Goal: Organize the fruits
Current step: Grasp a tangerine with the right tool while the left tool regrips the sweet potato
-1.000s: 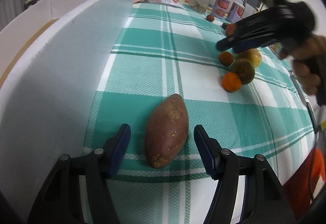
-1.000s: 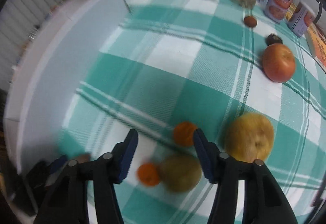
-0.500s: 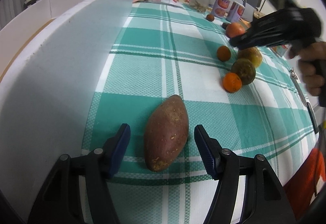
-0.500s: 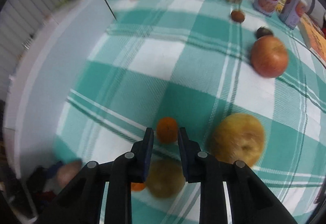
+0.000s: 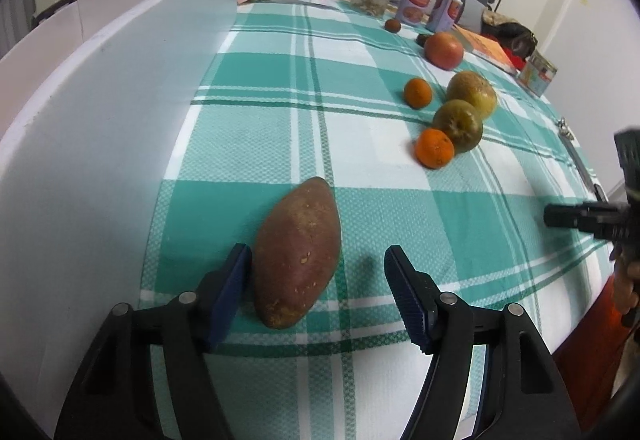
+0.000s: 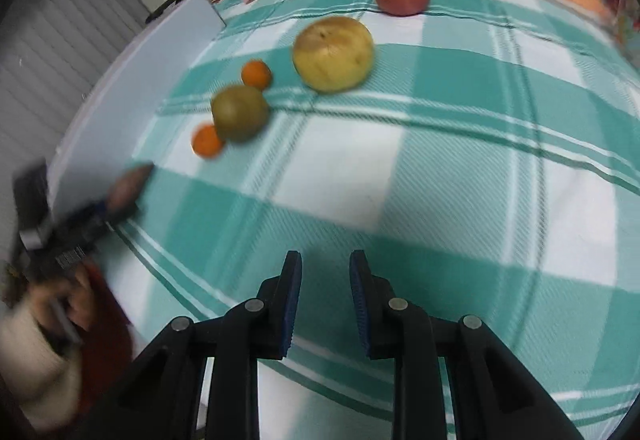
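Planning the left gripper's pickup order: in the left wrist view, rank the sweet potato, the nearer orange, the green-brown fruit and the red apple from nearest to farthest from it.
1. Sweet potato, between the left gripper's jaws.
2. Nearer orange, ahead right.
3. Green-brown fruit, just behind that orange.
4. Red apple, far right, near the cans.

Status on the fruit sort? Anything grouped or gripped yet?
Nothing looks sorted: two oranges, green fruit, yellow fruit and red apple lie loose on the cloth. In hand: the left gripper is open around the sweet potato, not closed. The right gripper, nearly closed, holds nothing. All placing remains.
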Motion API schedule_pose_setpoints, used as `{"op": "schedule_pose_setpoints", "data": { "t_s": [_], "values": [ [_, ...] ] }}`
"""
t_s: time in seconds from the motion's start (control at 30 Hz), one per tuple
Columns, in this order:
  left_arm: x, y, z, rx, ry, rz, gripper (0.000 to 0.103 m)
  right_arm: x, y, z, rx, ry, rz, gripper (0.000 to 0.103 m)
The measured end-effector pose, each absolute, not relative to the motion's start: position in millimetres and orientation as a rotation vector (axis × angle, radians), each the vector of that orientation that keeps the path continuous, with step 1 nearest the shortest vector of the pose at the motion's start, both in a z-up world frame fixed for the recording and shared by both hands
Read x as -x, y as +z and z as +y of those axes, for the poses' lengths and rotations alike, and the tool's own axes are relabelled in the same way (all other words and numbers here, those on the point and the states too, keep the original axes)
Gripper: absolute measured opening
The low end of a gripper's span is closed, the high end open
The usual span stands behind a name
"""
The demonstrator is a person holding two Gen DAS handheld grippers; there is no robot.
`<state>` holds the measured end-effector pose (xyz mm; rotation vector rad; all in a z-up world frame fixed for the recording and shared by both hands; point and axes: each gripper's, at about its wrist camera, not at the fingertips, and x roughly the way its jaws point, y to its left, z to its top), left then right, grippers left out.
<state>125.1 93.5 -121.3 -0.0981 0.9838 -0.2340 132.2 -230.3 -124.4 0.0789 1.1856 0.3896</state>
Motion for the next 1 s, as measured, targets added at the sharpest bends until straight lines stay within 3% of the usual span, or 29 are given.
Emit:
{"op": "schedule_pose_setpoints", "data": {
  "t_s": [0.2, 0.23, 0.27, 0.33, 0.37, 0.4, 0.47, 0.53, 0.67, 0.73, 0.8, 1.0],
  "values": [
    [-123.7, -121.3, 104.0, 0.134, -0.209, 1.001, 0.071, -141.5, -111.1, -219.0, -0.027, 0.399, 1.155, 0.027],
    [-124.2, -121.2, 104.4, 0.138, -0.206, 1.001, 0.071, -154.1, -97.9, -206.1, 0.000, 0.414, 1.131, 0.031],
    [-124.7, -121.1, 104.4, 0.141, -0.204, 1.001, 0.071, -163.8, -87.0, -194.4, 0.024, 0.421, 1.112, 0.037],
    [-124.4, -120.7, 103.9, 0.139, -0.203, 1.002, 0.071, -186.0, -67.1, -167.7, 0.057, 0.427, 1.088, 0.092],
    [-123.8, -120.6, 103.7, 0.135, -0.204, 1.003, 0.071, -201.2, -58.7, -151.6, 0.065, 0.442, 1.077, 0.099],
    [-122.8, -120.4, 104.2, 0.129, -0.202, 1.001, 0.071, -217.2, -52.1, -134.5, 0.078, 0.462, 1.060, 0.099],
    [-120.9, -120.4, 105.3, 0.130, -0.209, 1.000, 0.071, -247.1, -55.0, -103.6, 0.142, 0.465, 1.097, 0.095],
    [-118.8, -120.3, 104.5, 0.119, -0.211, 1.000, 0.071, -276.0, -71.2, -81.3, 0.196, 0.450, 1.183, 0.070],
    [-117.4, -120.2, 103.9, 0.103, -0.223, 1.001, 0.071, -306.0, -103.1, -72.4, 0.216, 0.364, 1.301, 0.062],
    [-118.2, -120.4, 103.9, 0.104, -0.228, 1.004, 0.071, -312.4, -114.0, -69.2, 0.220, 0.350, 1.329, 0.040],
    [-119.9, -120.4, 103.6, 0.104, -0.231, 1.006, 0.071, -316.1, -127.4, -71.4, 0.206, 0.327, 1.378, 0.026],
    [-124.3, -120.1, 104.3, 0.121, -0.235, 1.010, 0.071, -288.4, -90.0, -108.8, -0.041, 0.419, 1.264, 0.024]
  ]
}}
